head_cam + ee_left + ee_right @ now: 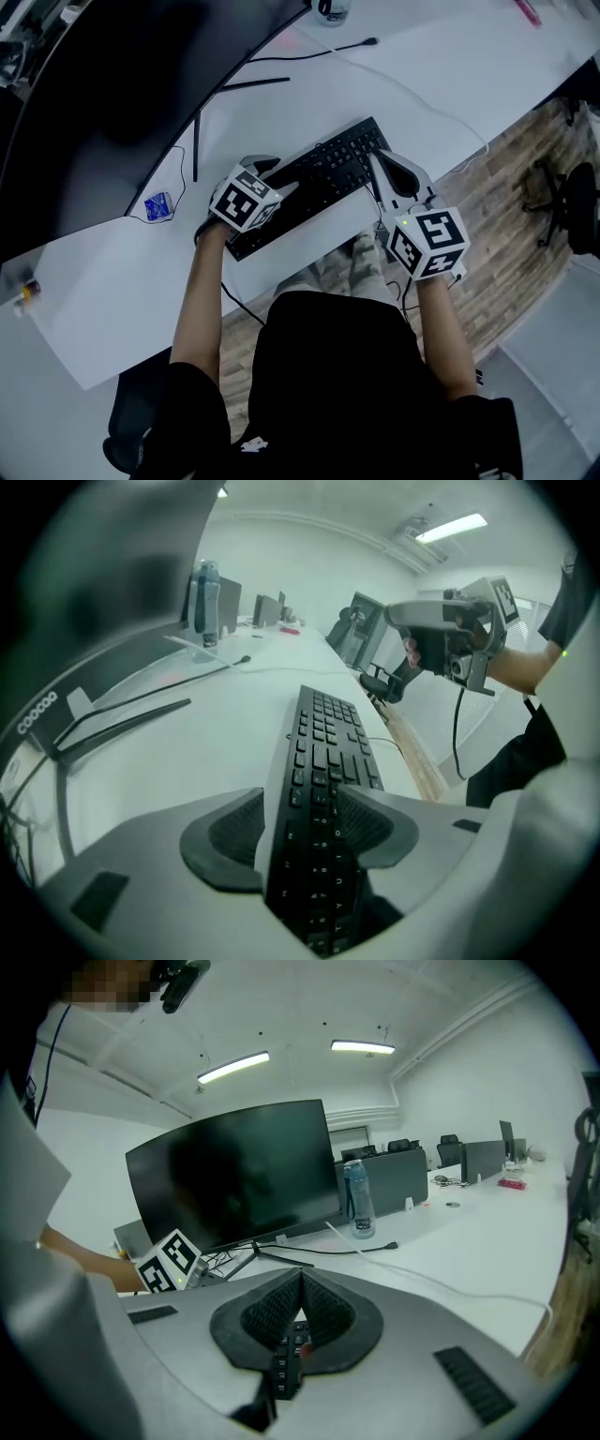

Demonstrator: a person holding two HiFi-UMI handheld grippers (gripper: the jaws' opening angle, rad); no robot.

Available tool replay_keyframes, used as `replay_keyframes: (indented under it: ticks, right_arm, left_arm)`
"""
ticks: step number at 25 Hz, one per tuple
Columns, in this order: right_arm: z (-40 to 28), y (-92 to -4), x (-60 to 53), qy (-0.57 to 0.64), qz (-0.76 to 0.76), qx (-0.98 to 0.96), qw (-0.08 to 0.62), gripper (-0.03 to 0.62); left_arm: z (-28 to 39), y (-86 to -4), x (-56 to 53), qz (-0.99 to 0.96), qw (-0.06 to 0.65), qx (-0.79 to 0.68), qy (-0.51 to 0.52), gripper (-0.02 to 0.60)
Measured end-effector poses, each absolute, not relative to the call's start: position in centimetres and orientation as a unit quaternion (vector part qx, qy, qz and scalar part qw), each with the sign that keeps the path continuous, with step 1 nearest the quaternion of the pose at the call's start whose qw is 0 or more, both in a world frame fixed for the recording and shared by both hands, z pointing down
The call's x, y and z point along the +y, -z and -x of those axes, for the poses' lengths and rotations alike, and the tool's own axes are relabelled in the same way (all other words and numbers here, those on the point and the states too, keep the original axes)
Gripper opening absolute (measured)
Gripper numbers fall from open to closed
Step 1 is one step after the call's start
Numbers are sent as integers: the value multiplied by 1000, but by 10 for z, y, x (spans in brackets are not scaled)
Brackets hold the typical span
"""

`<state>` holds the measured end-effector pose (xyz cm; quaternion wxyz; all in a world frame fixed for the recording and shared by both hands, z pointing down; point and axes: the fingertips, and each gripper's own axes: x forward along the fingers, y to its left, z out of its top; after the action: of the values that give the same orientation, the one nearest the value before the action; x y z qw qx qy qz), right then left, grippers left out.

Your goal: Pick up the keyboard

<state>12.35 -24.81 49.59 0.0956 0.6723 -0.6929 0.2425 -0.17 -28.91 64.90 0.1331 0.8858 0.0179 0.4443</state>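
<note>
A black keyboard (323,173) lies at an angle on the white desk (441,66), close to its front edge. My left gripper (278,176) is at the keyboard's left end. In the left gripper view its jaws (305,832) stand wide, open, on either side of the keyboard (323,742), which runs away between the dark pads (230,841). My right gripper (377,159) hangs over the keyboard's right end. Its jaws (300,1279) are shut tip to tip, with a few keys of the keyboard (284,1363) showing below them and nothing held.
A large curved monitor (122,84) stands behind the keyboard on thin stand legs (253,84). A cable (309,52) crosses the desk at the back. A water bottle (357,1199) stands beside the monitor. A small blue packet (157,205) lies left. An office chair (562,202) stands right on the floor.
</note>
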Motion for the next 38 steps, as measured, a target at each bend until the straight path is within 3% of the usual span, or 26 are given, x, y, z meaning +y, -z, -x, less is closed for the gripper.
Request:
replay_keyframes:
  ticks: [6,14,20,23,38]
  right_arm:
    - [-122,-503,-245,-248,-673,-689,104,5]
    - [-120,-508,-240,-251,-673,-687,107,5]
    - [-121,-512,-239,-256,-676,-682,109,5]
    - [-120,-512,-240,-256,-676,-682,111,5]
    - [-125,-512,-241,-254,-676,-681,120,5]
  left_arm:
    - [2,-671,-282,-864,144,58,-478,230]
    - [4,-677,-283,-853,223,87,-463,230]
    - [3,-676,-286,-860,238,97,-442,230]
    - [3,-674,-284,-860,235,106,-441,195]
    - [4,-660,-280,-872,149,82,-459,187]
